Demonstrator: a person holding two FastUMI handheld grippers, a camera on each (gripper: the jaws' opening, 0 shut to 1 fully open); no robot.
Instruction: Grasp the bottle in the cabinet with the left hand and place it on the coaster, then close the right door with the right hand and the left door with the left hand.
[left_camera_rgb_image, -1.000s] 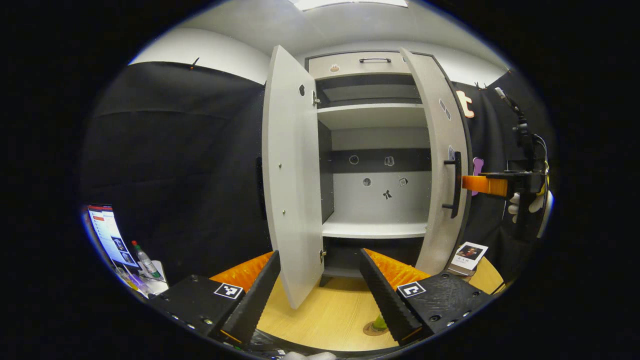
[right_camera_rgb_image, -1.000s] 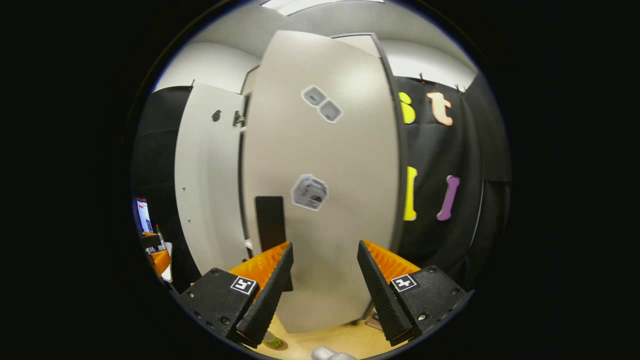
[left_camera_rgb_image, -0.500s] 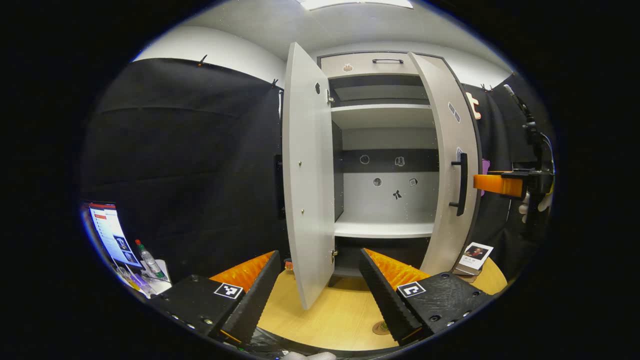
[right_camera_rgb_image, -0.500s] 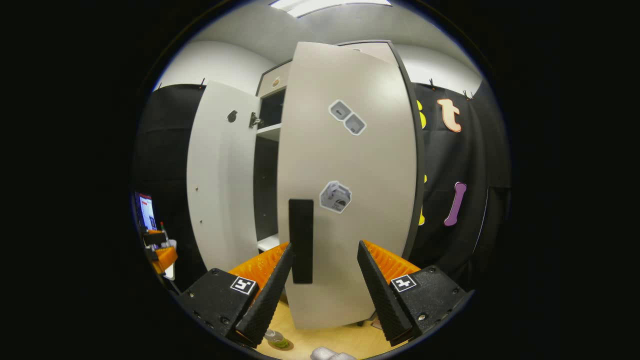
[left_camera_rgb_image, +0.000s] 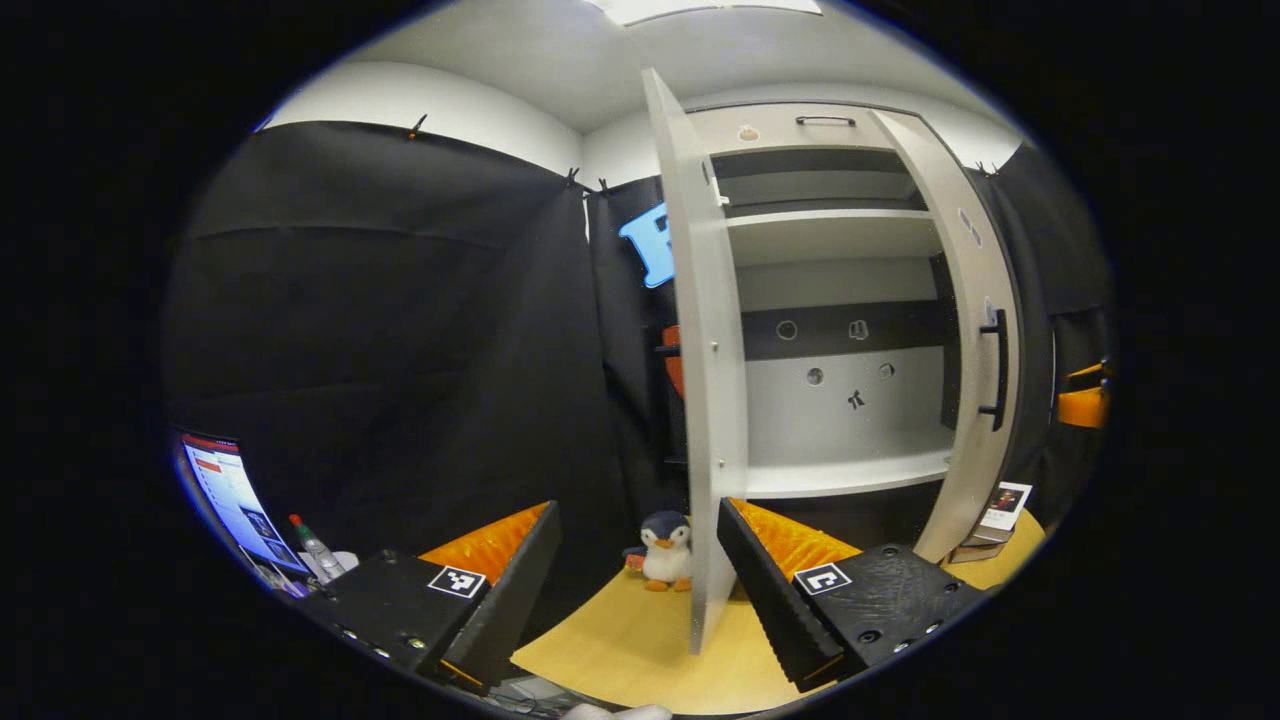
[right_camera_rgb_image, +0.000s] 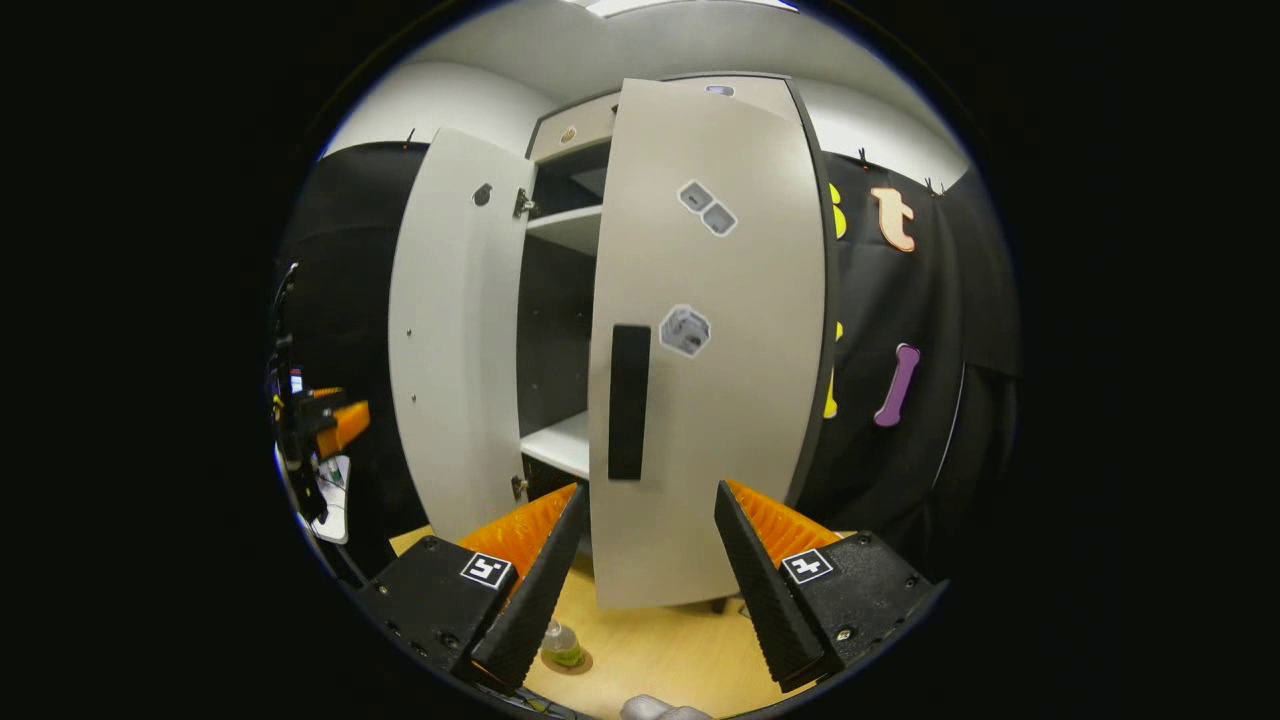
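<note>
Your right gripper (right_camera_rgb_image: 650, 580) faces the outer face of the pale grey right cabinet door (right_camera_rgb_image: 715, 340), its jaws released and spread with nothing between them, the door's black bar handle (right_camera_rgb_image: 629, 400) standing just above at 12 o'clock. The small clear bottle with green liquid (right_camera_rgb_image: 562, 645) already stands on the round brown coaster (right_camera_rgb_image: 570, 661) on the light wooden tabletop (right_camera_rgb_image: 650, 660), at 7 o'clock in the right gripper view, so the carrying step looks done.

The step in hand appears to be closing the right door, which hangs ajar with the cabinet's white shelf (right_camera_rgb_image: 555, 445) showing through the gap at 9 o'clock.

Your left gripper (left_camera_rgb_image: 640, 585), jaws likewise apart and empty, sits just beside the edge-on pale grey left cabinet door (left_camera_rgb_image: 705, 400), with a small plush penguin (left_camera_rgb_image: 663, 550) on the table behind that door, at 6 o'clock in the left gripper view.

Next, you probably need to press the right door flat until it meets the cabinet frame, then swing the left door shut from its outer side, keeping the fingers clear of the closing gap.
</note>
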